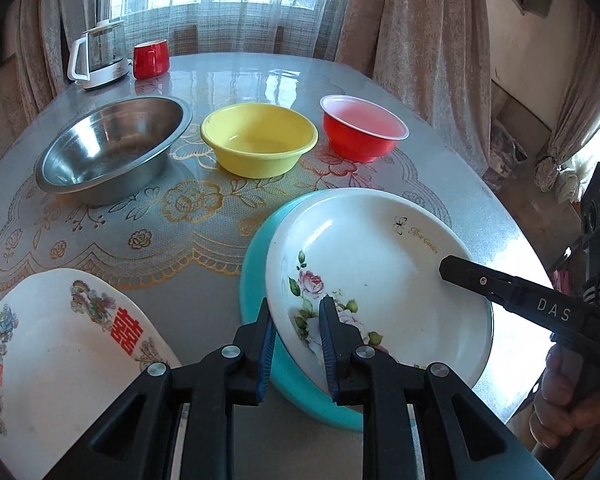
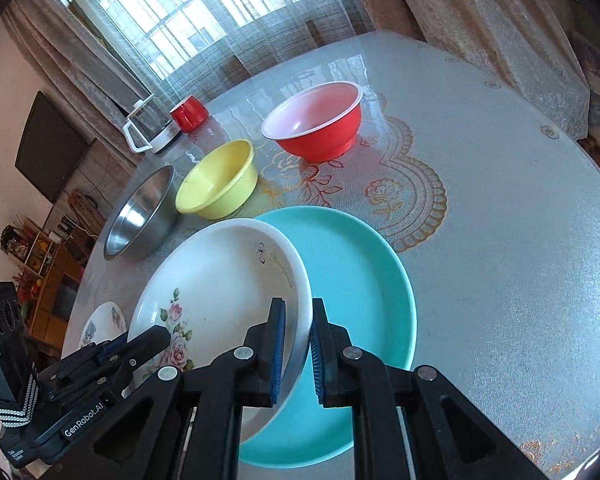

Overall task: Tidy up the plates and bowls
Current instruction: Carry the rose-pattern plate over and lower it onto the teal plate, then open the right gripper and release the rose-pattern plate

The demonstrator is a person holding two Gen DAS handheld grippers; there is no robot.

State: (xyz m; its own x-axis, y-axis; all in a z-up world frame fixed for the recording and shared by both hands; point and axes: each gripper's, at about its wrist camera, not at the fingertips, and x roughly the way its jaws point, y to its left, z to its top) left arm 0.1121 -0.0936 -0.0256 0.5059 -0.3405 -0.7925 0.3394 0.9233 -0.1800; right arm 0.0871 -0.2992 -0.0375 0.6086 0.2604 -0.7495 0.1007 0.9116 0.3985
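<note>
A white rose-pattern plate (image 1: 380, 280) lies tilted on a teal plate (image 1: 256, 276). My left gripper (image 1: 298, 320) is shut on the white plate's near rim. My right gripper (image 2: 298, 320) is shut on its opposite rim (image 2: 300, 320), above the teal plate (image 2: 360, 280); its finger (image 1: 480, 280) shows in the left wrist view. A second white plate with red characters (image 1: 60, 344) lies at the near left. A steel bowl (image 1: 112, 148), a yellow bowl (image 1: 260, 140) and a red bowl (image 1: 362, 128) stand in a row behind.
A glass kettle (image 1: 100, 56) and a red mug (image 1: 151, 59) stand at the table's far left edge. The round table (image 2: 500, 240) has a lace-print cover. Curtains and a window lie behind it.
</note>
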